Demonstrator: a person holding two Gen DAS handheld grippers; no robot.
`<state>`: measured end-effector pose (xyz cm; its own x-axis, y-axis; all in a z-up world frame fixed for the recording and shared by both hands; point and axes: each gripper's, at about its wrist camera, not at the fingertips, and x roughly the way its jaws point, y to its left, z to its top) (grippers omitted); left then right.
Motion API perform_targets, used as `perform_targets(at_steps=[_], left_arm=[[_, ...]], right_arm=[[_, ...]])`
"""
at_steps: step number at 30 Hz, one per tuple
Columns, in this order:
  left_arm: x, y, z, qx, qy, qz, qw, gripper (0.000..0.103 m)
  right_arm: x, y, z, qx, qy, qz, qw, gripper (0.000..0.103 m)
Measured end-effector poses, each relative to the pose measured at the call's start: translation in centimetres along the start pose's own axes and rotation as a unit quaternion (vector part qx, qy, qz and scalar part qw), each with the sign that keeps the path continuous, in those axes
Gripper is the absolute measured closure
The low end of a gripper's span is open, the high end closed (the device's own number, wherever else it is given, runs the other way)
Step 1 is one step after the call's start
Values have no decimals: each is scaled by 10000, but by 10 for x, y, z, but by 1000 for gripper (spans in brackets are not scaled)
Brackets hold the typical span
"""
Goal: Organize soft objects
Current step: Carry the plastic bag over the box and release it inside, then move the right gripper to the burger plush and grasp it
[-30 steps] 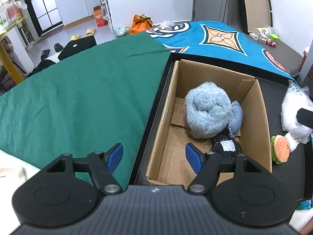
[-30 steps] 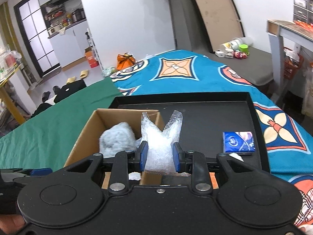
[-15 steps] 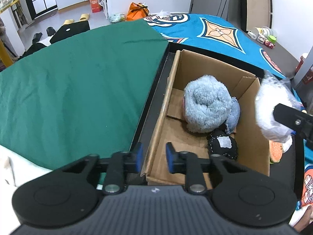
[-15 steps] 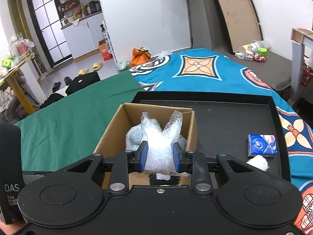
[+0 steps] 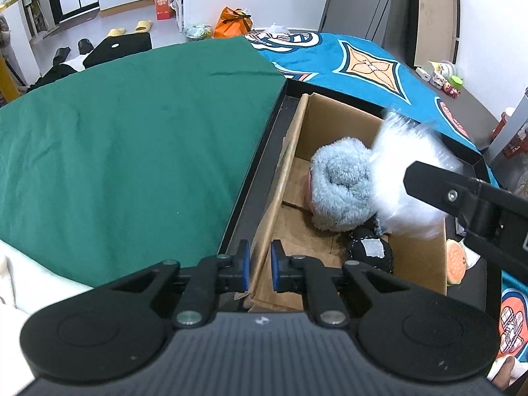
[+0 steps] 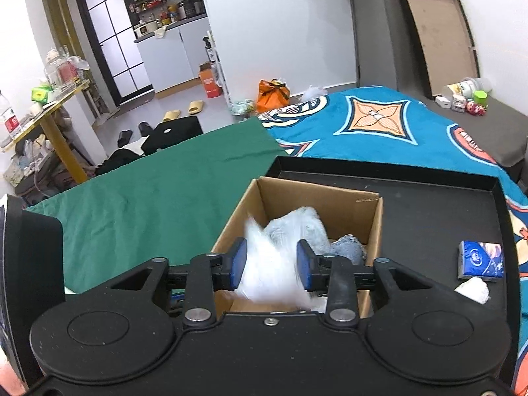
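A cardboard box (image 5: 330, 112) (image 6: 330, 204) stands in a black tray (image 6: 429, 214). Inside lie a fluffy pale-blue plush (image 5: 340, 191) (image 6: 297, 224), a small denim-blue piece (image 6: 346, 249) and a black soft toy (image 5: 369, 250). My left gripper (image 5: 260, 265) is shut on the box's near left wall. Over the box, my right gripper (image 6: 270, 269) has its jaws opening. A white plastic bag (image 5: 402, 171) (image 6: 267, 264) is blurred between them, dropping toward the box.
A burger toy (image 5: 457, 264) lies just outside the box's right wall. A blue tissue pack (image 6: 480, 259) and a white crumpled wad (image 6: 472, 288) sit on the tray's right side. Green cloth (image 5: 132, 132) covers the left, a blue patterned blanket (image 6: 379, 125) the far side.
My left gripper closed on the box wall. My right gripper carried the white bag leftward over the box, then its jaws widened and the bag began to fall.
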<state>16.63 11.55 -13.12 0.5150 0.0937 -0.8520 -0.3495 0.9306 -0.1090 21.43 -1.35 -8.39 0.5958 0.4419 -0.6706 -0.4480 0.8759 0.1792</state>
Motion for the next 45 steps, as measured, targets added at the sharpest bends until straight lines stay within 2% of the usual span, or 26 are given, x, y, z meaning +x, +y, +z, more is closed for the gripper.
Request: perform_targets(at_steps=[2, 12, 30, 36, 41, 45], left_arm=[[0, 0, 0, -11, 4, -11, 10000, 91], [-3, -4, -1, 88, -47, 68, 9999, 91], [-8, -22, -5, 522, -200, 503, 9972, 84], [-9, -27, -5, 635, -280, 668, 9953, 78], [-13, -34, -8, 775, -437, 830, 9926, 67], [-13, -39, -8, 891, -456, 939, 9905, 62]], right_arm=[[-1, -2, -2, 29, 16, -30, 10000, 60], [-8, -25, -15, 272, 116, -178, 9994, 59], [-19, -90, -32, 851, 7, -510, 9951, 58], [-18, -106, -41, 991, 45, -573, 9934, 57], [-14, -120, -49, 1117, 92, -652, 9916, 55], [-10, -129, -54, 1215, 154, -706, 9900, 53]])
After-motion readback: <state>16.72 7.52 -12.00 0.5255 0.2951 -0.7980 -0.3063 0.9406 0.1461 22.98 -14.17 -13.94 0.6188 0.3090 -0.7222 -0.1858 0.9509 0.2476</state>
